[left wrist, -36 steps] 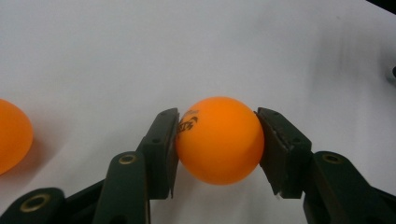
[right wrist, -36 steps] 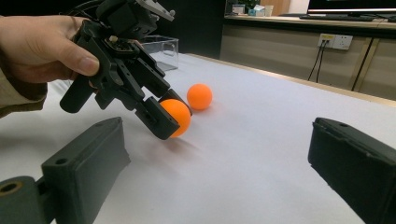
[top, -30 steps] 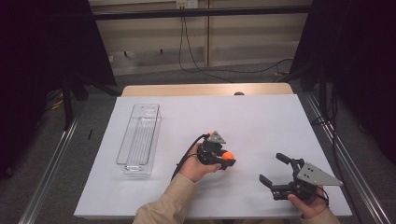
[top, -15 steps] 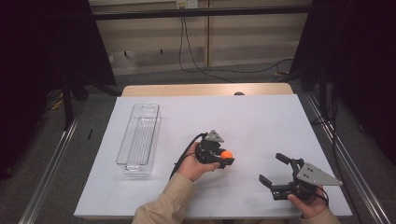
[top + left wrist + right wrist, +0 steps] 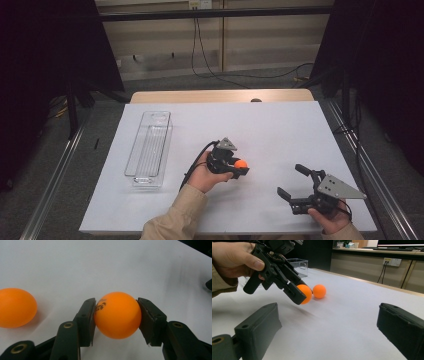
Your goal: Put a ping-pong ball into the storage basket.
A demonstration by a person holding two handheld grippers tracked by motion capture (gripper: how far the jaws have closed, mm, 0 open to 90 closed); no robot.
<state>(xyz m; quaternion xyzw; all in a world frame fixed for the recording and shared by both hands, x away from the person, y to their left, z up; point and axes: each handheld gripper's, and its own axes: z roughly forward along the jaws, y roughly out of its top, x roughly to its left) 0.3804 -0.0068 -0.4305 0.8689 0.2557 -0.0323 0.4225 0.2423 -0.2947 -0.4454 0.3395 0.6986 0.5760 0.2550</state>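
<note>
Clear bin (image 5: 149, 150) on the table (image 5: 280, 125) looked empty to me. Ball (image 5: 117, 314) carried dark print I couldn't read. My left gripper (image 5: 235, 167) clamped that ball between its pads, tilted down near the sheet; second ball (image 5: 15, 307) lay just beside its left finger. Right gripper (image 5: 295, 186) rested well apart, jaws spread wide, holding nothing.

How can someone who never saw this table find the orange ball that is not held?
On the white table, look right of the clear plastic tray to the left gripper. Its jaws clamp one printed orange ball. The loose plain orange ball lies on the table just beside it.
</note>
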